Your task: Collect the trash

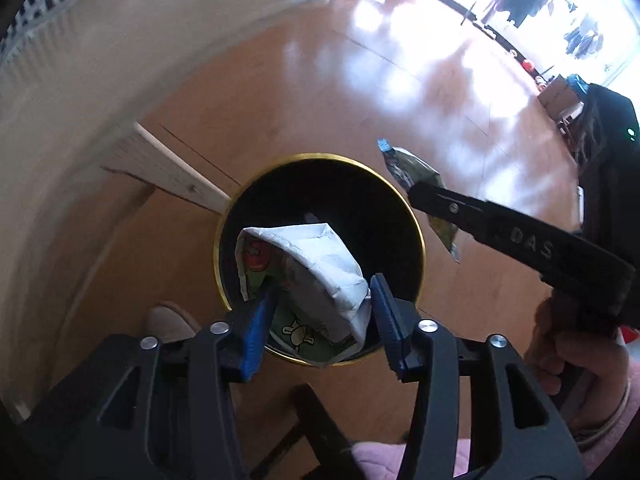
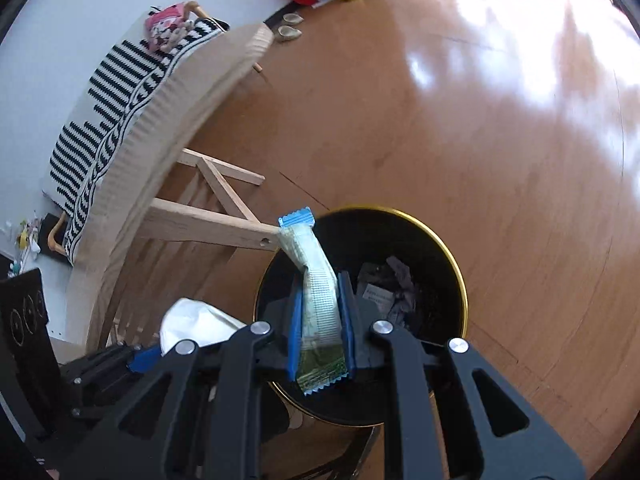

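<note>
From the left wrist, I see my left tool (image 1: 320, 316) tipped steeply down over the black gold-rimmed bin (image 1: 416, 216), its blue pads spread around a crumpled white wrapper (image 1: 316, 264) that sits between them above the bin's mouth; the right tool comes in from the right, a hand (image 1: 576, 344) gripping its handle. From the right wrist, my right tool (image 2: 322, 322) angles down over the same bin (image 2: 460, 280), pinching a pale green sachet (image 2: 320, 300) with blue ends, while crumpled paper scraps (image 2: 388, 284) lie inside.

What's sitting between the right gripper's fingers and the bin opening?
Only the green snack wrapper, pinched between the right gripper's fingers above the open black bin; the right wrist view shows no lid or obstruction.
</note>
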Motion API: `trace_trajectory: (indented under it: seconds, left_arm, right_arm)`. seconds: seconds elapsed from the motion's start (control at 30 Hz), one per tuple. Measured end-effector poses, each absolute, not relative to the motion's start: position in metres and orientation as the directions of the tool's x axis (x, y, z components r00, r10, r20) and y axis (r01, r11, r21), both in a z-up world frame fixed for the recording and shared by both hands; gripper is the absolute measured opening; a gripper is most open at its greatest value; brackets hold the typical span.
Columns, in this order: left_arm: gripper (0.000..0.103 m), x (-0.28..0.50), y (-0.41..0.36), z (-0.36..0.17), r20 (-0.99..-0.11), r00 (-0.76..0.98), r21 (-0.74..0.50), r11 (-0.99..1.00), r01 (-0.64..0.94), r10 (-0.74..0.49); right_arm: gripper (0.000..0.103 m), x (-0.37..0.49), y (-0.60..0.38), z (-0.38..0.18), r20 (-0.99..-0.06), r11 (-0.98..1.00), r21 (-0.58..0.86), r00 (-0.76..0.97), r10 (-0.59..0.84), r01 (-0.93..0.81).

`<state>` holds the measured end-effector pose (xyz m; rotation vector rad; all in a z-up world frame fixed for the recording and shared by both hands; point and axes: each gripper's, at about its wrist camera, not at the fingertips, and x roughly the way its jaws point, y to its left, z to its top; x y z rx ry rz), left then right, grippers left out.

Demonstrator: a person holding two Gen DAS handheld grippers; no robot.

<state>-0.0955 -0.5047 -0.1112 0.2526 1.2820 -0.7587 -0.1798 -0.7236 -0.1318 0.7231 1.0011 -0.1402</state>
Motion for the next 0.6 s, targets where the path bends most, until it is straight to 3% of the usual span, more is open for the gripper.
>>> trace_trajectory:
  seconds: [0.03, 0.07, 0.1, 0.13, 0.33, 0.43, 0.6]
  left_arm:
    - [0.054, -0.092, -0.506, -0.114, -0.925, 0.079, -0.243, 0.737, 0.631, -0.373]
    - [0.069, -0.091, -0.507, -0.115, -0.921, 0.078, -0.252, 0.738, 0.626, -0.381]
    - [0.096, -0.090, -0.505, -0.115, -0.918, 0.086, -0.254, 0.740, 0.622, -0.388]
    - [0.097, -0.091, -0.503, -0.113, -0.910, 0.117, -0.246, 0.745, 0.621, -0.398]
    - [0.097, -0.094, -0.485, -0.076, -0.885, 0.257, -0.158, 0.770, 0.618, -0.388]
    - [0.097, -0.092, -0.448, -0.017, -0.794, 0.399, -0.172, 0.798, 0.577, -0.459]
    - [0.097, -0.064, -0.349, 0.071, -0.677, 0.615, -0.128, 0.887, 0.443, -0.404]
  right_arm:
    - [0.022, -0.184, -0.729, -0.138, -0.822, 0.743, 0.486, 0.529, 0.210, 0.460]
    - [0.055, -0.184, -0.732, -0.141, -0.834, 0.730, 0.477, 0.514, 0.200, 0.489]
    - [0.083, -0.187, -0.736, -0.142, -0.833, 0.721, 0.479, 0.519, 0.192, 0.501]
    - [0.094, -0.188, -0.738, -0.142, -0.834, 0.725, 0.470, 0.523, 0.178, 0.503]
    - [0.097, -0.193, -0.749, -0.113, -0.842, 0.741, 0.373, 0.539, 0.018, 0.559]
    - [0.097, -0.187, -0.742, -0.096, -0.830, 0.776, 0.277, 0.548, -0.105, 0.567]
    - [0.097, -0.144, -0.703, -0.084, -0.836, 0.855, 0.170, 0.531, -0.138, 0.491]
